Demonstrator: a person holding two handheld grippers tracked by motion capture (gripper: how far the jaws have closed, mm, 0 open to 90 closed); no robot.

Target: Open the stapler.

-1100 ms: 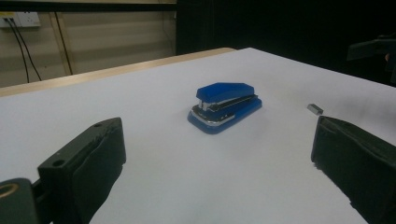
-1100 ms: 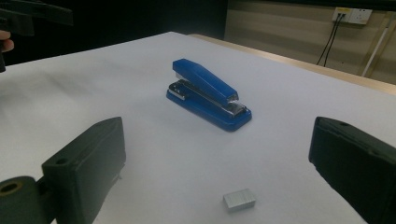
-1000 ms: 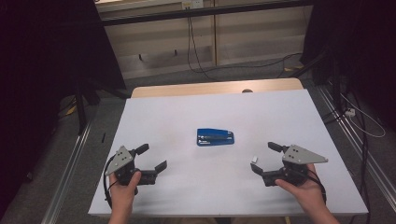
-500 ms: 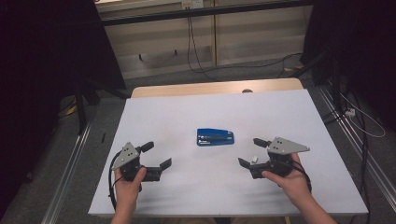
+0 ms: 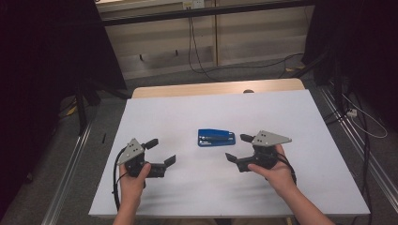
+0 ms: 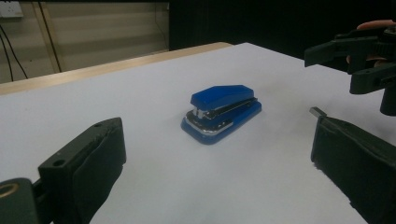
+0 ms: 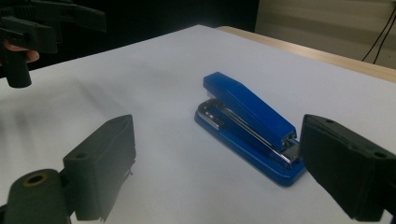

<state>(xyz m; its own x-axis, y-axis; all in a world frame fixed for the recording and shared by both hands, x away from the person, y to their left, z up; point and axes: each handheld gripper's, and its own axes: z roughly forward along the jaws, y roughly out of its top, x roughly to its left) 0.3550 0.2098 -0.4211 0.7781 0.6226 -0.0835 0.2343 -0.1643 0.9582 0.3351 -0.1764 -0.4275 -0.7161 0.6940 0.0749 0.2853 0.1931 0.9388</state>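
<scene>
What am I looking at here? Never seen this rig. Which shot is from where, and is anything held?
No robot: a person holds a hand-operated gripper in each hand. The high view looks down on the white table: left gripper, right gripper, with a blue stapler lying between them. The other two pictures come from a camera riding on each gripper, looking along its black fingers toward the stapler. Both grippers are open and hold nothing; the right one is closer to the stapler.
</scene>
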